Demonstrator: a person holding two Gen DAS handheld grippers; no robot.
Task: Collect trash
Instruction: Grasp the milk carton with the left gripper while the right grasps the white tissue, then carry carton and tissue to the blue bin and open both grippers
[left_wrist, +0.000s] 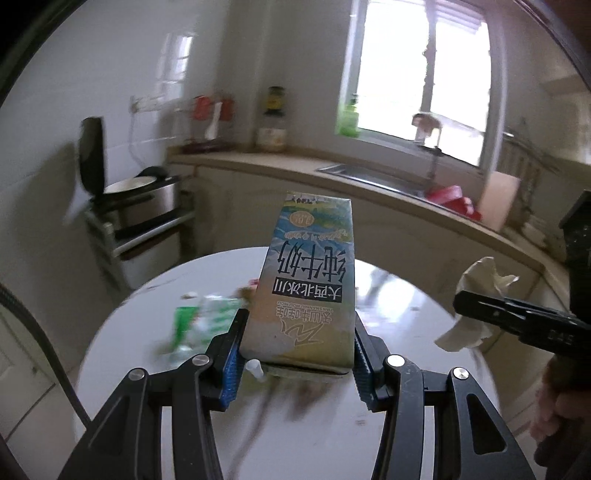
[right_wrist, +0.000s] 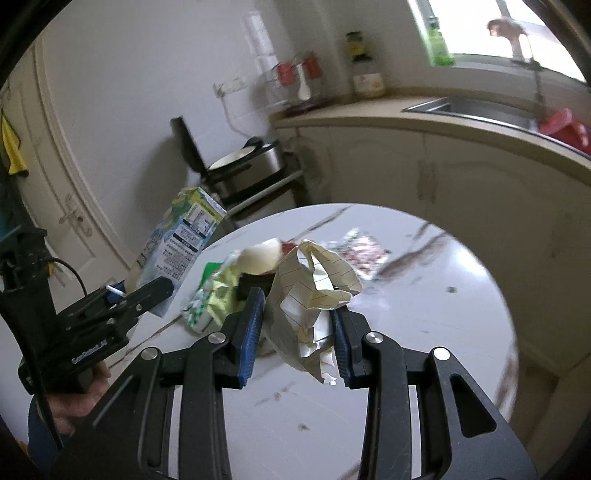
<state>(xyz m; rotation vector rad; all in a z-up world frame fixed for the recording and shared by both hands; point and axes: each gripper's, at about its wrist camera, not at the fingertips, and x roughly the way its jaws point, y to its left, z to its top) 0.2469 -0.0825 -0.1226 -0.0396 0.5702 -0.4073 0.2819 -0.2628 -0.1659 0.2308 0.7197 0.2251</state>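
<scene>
Left wrist view: your left gripper (left_wrist: 297, 354) clamps a milk carton (left_wrist: 306, 284) by its sides, lifted above the round white table (left_wrist: 406, 321); green wrappers (left_wrist: 199, 321) lie on the table to its left. Right wrist view: your right gripper (right_wrist: 297, 332) pinches a crumpled sheet of lined paper (right_wrist: 314, 291) above the table, with a foil wrapper (right_wrist: 360, 253) lying beyond it.

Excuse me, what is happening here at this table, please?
A person is clearing trash from a round white table with two handheld grippers. The left gripper is shut on a milk carton, lifted off the table. The right gripper is shut on a crumpled sheet of lined paper. A green wrapper and a red-patterned wrapper remain on the table.
</scene>
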